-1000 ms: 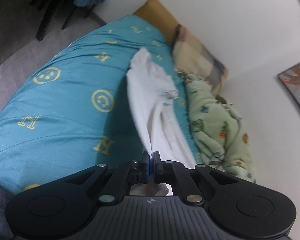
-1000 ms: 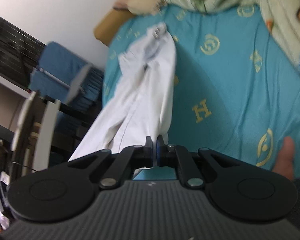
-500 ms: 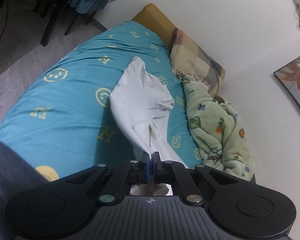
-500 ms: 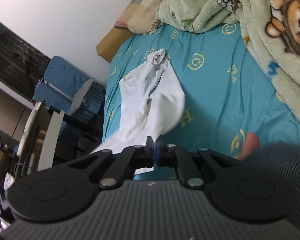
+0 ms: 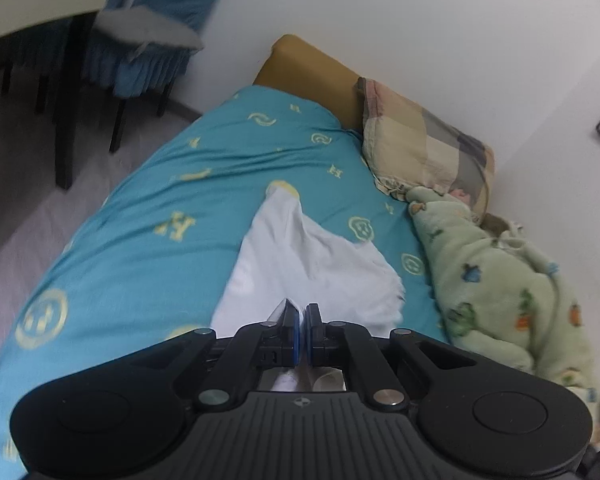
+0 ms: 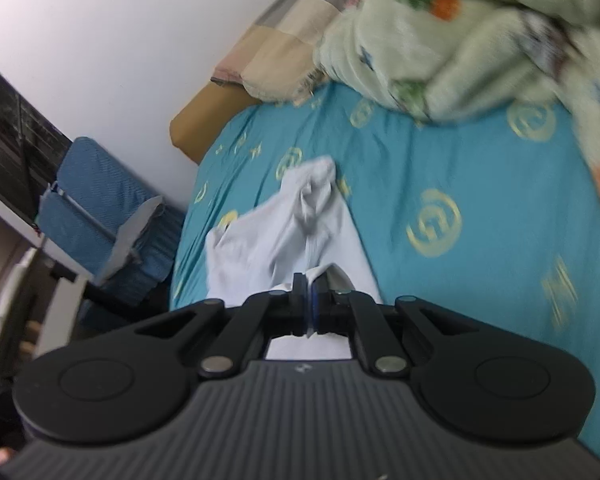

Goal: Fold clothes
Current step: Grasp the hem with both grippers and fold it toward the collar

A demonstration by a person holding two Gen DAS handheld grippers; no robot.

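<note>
1. Gripping is seen at both ends: the left gripper (image 5: 303, 322) has its jaws pressed together on an edge of the white garment (image 5: 300, 264), and the right gripper (image 6: 310, 300) is likewise clamped tight on a pinch of the same cloth (image 6: 284, 236).

2. The garment is stretched out from the two grippers toward the far end of the bed, its bunched far tip resting on the teal bedsheet (image 5: 132, 256) (that tip looks like a gathered hem or neck, though the blur makes it hard to tell).

3. Light, thin and entirely limp is how this fabric is judged: it sags between the holds, creases readily, and no shape will be kept unless it is laid flat.

4. Little slip is expected, since thin cloth is caught firmly between closed pads, but a pinch taken too near the very edge could be pulled free under tension.

5. Holds are best taken at corners or seams, where the cloth is doubled and stronger; the middle should be left alone, as it would only be bunched.

6. The green fleece blanket (image 5: 500, 288) lies just beside the garment on one side, with the checked pillow (image 5: 420, 148) beyond it, so room for spreading is found on the open sheet instead.

7. Even tension between both grips is judged necessary for a clean crease.
</note>
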